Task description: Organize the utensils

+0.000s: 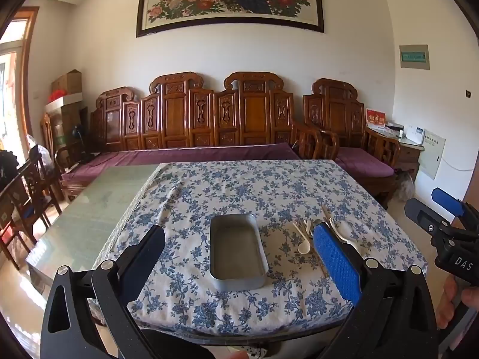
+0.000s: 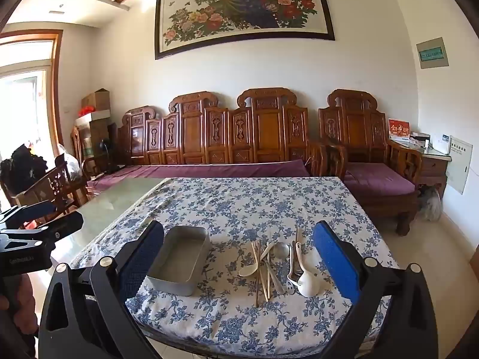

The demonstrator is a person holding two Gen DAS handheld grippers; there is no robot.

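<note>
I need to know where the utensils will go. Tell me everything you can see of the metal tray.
The metal tray is a grey, dull-finished rectangular container with rounded corners and low upright walls. It looks empty and has no lid on it. It sits flat on the blue floral tablecloth, to the left of the utensil pile and apart from it. Neither claw touches it.

— What stands on the surface?
— A metal tray left, a heap of utensils right, with bare cloth between them.
— Beyond?
— The far cloth is open up to the wooden sofa.
</note>
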